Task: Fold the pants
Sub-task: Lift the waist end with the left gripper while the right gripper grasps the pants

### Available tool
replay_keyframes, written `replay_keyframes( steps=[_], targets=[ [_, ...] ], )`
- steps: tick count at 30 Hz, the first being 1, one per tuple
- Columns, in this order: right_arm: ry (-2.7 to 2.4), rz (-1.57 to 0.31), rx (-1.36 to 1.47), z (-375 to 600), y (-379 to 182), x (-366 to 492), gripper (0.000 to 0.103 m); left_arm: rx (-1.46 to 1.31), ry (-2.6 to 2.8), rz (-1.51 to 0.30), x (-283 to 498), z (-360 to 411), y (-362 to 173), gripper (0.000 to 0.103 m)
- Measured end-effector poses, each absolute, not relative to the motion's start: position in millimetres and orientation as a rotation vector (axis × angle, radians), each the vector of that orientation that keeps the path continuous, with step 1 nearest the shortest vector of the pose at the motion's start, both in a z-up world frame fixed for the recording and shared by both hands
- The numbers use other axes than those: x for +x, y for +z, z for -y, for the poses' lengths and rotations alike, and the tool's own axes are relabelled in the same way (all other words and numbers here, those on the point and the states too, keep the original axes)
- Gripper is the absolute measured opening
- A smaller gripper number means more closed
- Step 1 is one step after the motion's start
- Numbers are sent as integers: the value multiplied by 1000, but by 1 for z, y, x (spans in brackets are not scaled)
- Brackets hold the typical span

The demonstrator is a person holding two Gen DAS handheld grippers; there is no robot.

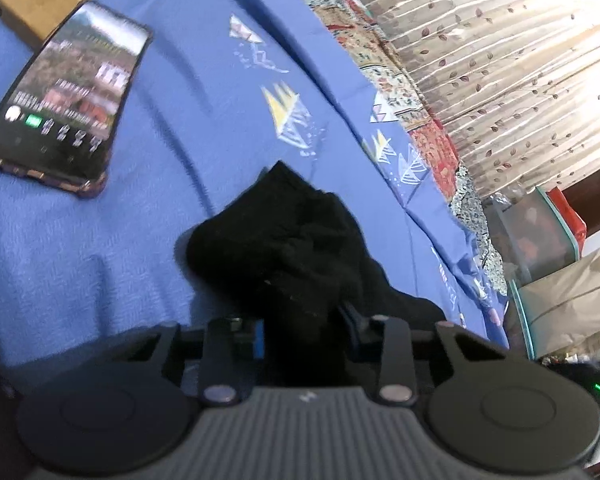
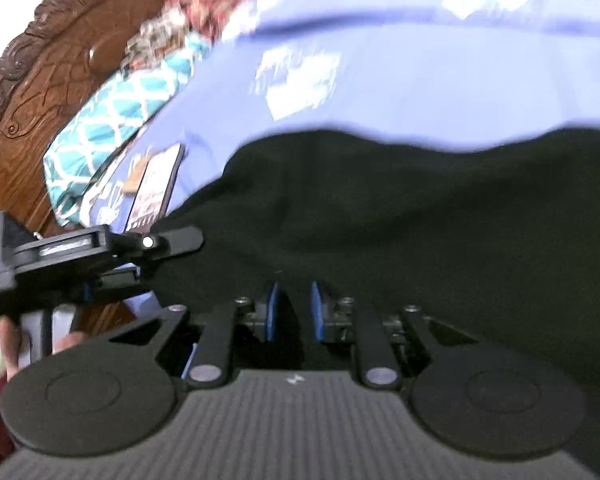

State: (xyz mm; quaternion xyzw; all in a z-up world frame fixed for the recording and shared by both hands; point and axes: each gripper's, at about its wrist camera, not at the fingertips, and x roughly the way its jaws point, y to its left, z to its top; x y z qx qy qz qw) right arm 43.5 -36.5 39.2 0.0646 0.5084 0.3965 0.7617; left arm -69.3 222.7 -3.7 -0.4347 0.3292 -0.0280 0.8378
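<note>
No legible text, phone (image 1: 60,100) screen lit but its rows of writing too blurred to read, small pale emblem on each tongs body, not readable as letters

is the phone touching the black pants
Apart. In the left wrist view the phone lies on the blue sheet, with a bare strip of sheet between it and the black pants that the left tongs grip.

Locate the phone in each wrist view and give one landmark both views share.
Left wrist: the phone lies upper left on the blue bedsheet, screen lit.
Right wrist: the phone shows small at middle left, beside the teal patterned pillow.
Shared landmark: the black pants, gripped in both views.
</note>
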Motion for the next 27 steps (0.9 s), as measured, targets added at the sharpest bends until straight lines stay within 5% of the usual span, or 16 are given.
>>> replay_keyframes(
  steps=[5,17,20,27],
  targets=[
    [837,-1245,321,31,12,58,13,-790,-118,-654,-60,-193,26,26],
    [662,-1113,661,135,25,52,21,-472,-325,-741,-17,-81,35,27],
    [605,-1074,720,151,21,53,42,-343,-343,-757,-24,-59,25,27],
    [616,-1037,806,136,26,56,85,-231,-365,-724,-45,-45,33,47]
  ],
)
